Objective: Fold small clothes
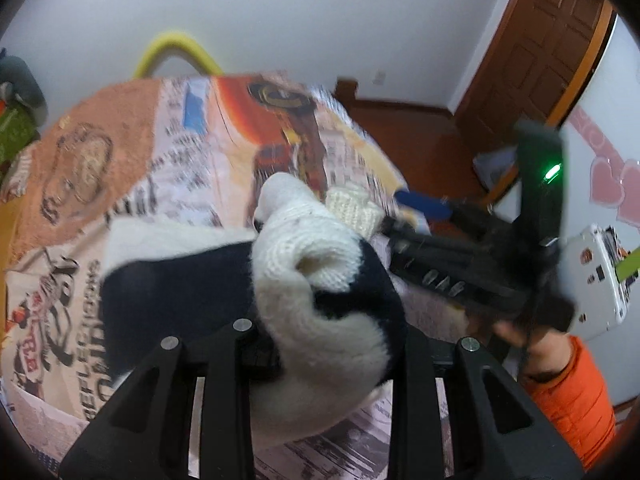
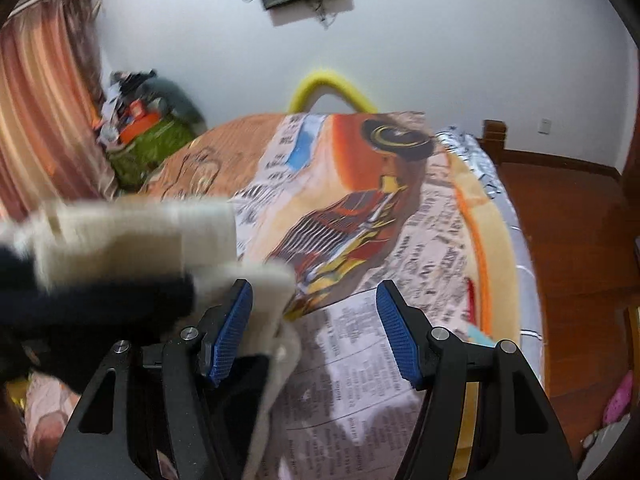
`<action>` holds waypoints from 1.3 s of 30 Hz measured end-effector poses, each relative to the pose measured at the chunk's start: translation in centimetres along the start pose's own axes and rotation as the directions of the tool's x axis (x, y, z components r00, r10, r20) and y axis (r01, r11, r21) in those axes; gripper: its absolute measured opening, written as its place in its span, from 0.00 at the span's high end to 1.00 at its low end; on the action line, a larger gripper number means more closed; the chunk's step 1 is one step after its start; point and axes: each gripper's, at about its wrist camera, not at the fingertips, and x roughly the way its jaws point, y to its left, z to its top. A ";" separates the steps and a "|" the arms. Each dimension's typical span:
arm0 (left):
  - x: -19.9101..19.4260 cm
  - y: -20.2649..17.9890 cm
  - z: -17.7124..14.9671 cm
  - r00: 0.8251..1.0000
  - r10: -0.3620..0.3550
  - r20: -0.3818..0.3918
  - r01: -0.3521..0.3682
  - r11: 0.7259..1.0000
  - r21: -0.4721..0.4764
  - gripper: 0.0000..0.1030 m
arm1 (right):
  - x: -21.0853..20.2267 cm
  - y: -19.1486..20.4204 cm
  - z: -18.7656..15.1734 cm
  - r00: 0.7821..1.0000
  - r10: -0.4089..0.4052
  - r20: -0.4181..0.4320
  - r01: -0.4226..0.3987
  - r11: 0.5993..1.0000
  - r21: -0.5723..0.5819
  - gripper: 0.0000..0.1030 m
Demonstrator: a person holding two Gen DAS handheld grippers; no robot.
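A small knitted garment in cream white and navy (image 1: 312,280) hangs bunched between the fingers of my left gripper (image 1: 324,344), which is shut on it; the fabric hides the fingertips. In the right wrist view the same garment (image 2: 128,240) is blurred at the left, draped over the left blue pad (image 2: 232,336). My right gripper (image 2: 314,336) is open, its jaws wide apart, with only the garment's edge against one pad. The right gripper (image 1: 404,216) also shows in the left wrist view, reaching toward the garment's cuff.
Below lies a bed with a printed newspaper-and-car pattern cover (image 2: 360,208). A yellow arch (image 2: 332,88) stands at its far end. A pile of bags and clutter (image 2: 148,132) sits at the left by a curtain. Wooden floor (image 2: 580,240) and a door (image 1: 532,60) are at the right.
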 end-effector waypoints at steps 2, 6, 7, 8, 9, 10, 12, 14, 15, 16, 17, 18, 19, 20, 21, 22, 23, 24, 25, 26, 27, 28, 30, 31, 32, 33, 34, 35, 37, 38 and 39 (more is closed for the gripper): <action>1.2 -0.4 -0.5 0.999 -0.003 -0.032 0.003 1.000 0.001 0.72 | -0.7 -0.6 -0.5 1.000 -0.007 -0.006 0.007 1.000 0.007 0.41; 2.7 -1.6 -1.8 0.998 0.025 -0.055 -0.023 0.999 0.033 0.68 | -2.7 -1.8 -2.4 0.999 -0.041 -0.034 0.042 0.999 0.009 0.41; 2.8 -1.8 -2.0 0.998 0.036 -0.055 -0.033 0.998 0.044 0.63 | -3.2 -2.0 -2.9 0.998 -0.051 -0.042 0.052 0.999 0.008 0.41; 2.8 -2.1 -2.3 0.998 0.045 -0.054 -0.042 0.998 0.053 0.57 | -3.7 -2.3 -3.3 0.997 -0.055 -0.048 0.056 0.998 0.009 0.41; 2.7 -2.2 -2.4 0.998 0.042 -0.055 -0.039 0.998 0.053 0.52 | -4.2 -2.4 -3.6 0.997 -0.055 -0.053 0.055 0.998 0.011 0.41; 2.5 -2.2 -2.5 0.998 0.030 -0.058 -0.027 0.999 0.043 0.37 | -4.6 -2.5 -4.0 0.997 -0.055 -0.057 0.056 0.998 0.013 0.41; 1.9 -1.7 -2.7 0.998 -0.001 -0.065 0.001 1.000 0.007 0.18 | -5.5 -2.6 -4.4 0.996 -0.058 -0.068 0.059 0.998 0.019 0.41; 0.4 -1.4 -3.0 0.999 -0.030 -0.045 0.029 0.999 -0.020 0.17 | -6.5 -2.4 -4.7 0.997 -0.052 -0.065 0.053 0.998 0.022 0.41; -0.3 -1.2 -3.0 0.999 -0.022 -0.039 0.021 1.000 -0.018 0.17 | -7.1 -2.2 -4.6 0.997 -0.047 -0.058 0.048 0.999 0.024 0.41; -1.0 -0.9 -2.9 0.999 -0.012 -0.032 0.012 1.000 -0.017 0.17 | -7.5 -2.0 -4.6 0.998 -0.043 -0.050 0.044 0.999 0.025 0.41; -1.6 -0.5 -3.0 1.000 -0.008 -0.022 0.007 1.000 -0.020 0.16 | -8.1 -1.7 -4.4 0.999 -0.037 -0.037 0.038 0.999 0.027 0.40; -2.3 -0.1 -3.1 1.000 -0.006 -0.011 0.006 1.000 -0.026 0.16 | -8.5 -1.3 -4.2 0.999 -0.032 -0.027 0.033 0.999 0.026 0.38; -3.5 0.8 -3.2 1.000 -0.007 0.009 0.007 0.999 -0.042 0.14 | -8.9 -0.9 -3.9 1.000 -0.027 -0.015 0.028 0.999 0.023 0.37; -4.3 1.6 -3.3 1.000 -0.010 0.025 0.011 0.998 -0.054 0.12 | -9.4 -0.2 -3.5 1.000 -0.019 0.006 0.019 1.000 0.014 0.34; -4.9 2.1 -3.2 0.999 -0.011 0.036 0.013 0.998 -0.063 0.11 | -9.6 0.3 -3.2 1.000 -0.010 0.019 0.010 1.000 0.005 0.32; -5.7 3.0 -3.2 0.999 -0.003 0.052 0.007 0.997 -0.078 0.11 | -9.9 1.1 -2.8 0.999 0.003 0.034 -0.003 1.000 -0.011 0.32; -6.7 4.3 -3.3 0.997 0.022 0.074 -0.014 0.995 -0.097 0.11 | -10.0 1.8 -2.5 0.999 0.013 0.042 -0.012 1.000 -0.022 0.32; -7.2 4.9 -3.2 0.996 0.033 0.085 -0.024 0.994 -0.106 0.11 | -9.9 2.7 -2.1 0.998 0.026 0.051 -0.024 0.999 -0.037 0.31; -7.9 6.3 -3.1 0.994 0.046 0.102 -0.033 0.992 -0.122 0.11 | -9.8 3.3 -1.9 0.998 0.036 0.054 -0.034 0.998 -0.048 0.31; -8.4 7.1 -3.1 0.992 0.055 0.110 -0.041 0.990 -0.132 0.10 | -9.6 4.1 -1.6 0.997 0.047 0.055 -0.044 0.997 -0.060 0.31; -8.6 8.1 -3.1 0.991 0.072 0.116 -0.055 0.988 -0.144 0.09 | -9.3 4.9 -1.3 0.996 0.060 0.059 -0.055 0.996 -0.070 0.31; -8.7 9.0 -3.0 0.988 0.094 0.119 -0.075 0.985 -0.156 0.07 | -9.0 5.5 -1.1 0.996 0.070 0.059 -0.066 0.995 -0.078 0.31; -8.5 10.9 -3.0 0.984 0.138 0.112 -0.117 0.977 -0.176 0.07 | -8.1 6.8 -0.6 0.995 0.088 0.055 -0.083 0.992 -0.092 0.31; -7.9 12.0 -2.9 0.982 0.164 0.093 -0.144 0.971 -0.191 0.07 | -7.5 7.6 -0.4 0.994 0.099 0.052 -0.093 0.991 -0.099 0.31; -7.4 12.8 -2.9 0.982 0.175 0.076 -0.157 0.967 -0.200 0.07 | -6.8 8.2 -0.2 0.993 0.108 0.044 -0.103 0.989 -0.104 0.31; -6.5 13.7 -3.0 0.982 0.184 0.050 -0.170 0.963 -0.209 0.07 | -6.3 8.6 -0.1 0.993 0.113 0.035 -0.108 0.988 -0.106 0.31; -6.0 14.1 -3.3 0.982 0.186 0.035 -0.174 0.962 -0.212 0.07 | -5.8 9.2 0.0 0.992 0.120 0.024 -0.117 0.987 -0.109 0.31; -4.8 14.7 -3.5 0.981 0.192 0.005 -0.187 0.959 -0.211 0.07 | -5.0 9.7 0.1 0.991 0.130 0.010 -0.128 0.985 -0.113 0.31; -3.0 15.1 -4.0 0.978 0.205 -0.036 -0.208 0.957 -0.200 0.07 | -3.4 10.6 0.1 0.991 0.135 -0.024 -0.137 0.983 -0.120 0.31; -1.9 15.1 -4.4 0.978 0.200 -0.063 -0.209 0.959 -0.190 0.06 | -2.8 10.7 0.0 0.990 0.132 -0.040 -0.136 0.983 -0.121 0.31; -1.1 15.0 -4.8 0.979 0.191 -0.077 -0.202 0.962 -0.185 0.06 | -2.2 10.7 -0.2 0.990 0.126 -0.058 -0.132 0.984 -0.123 0.31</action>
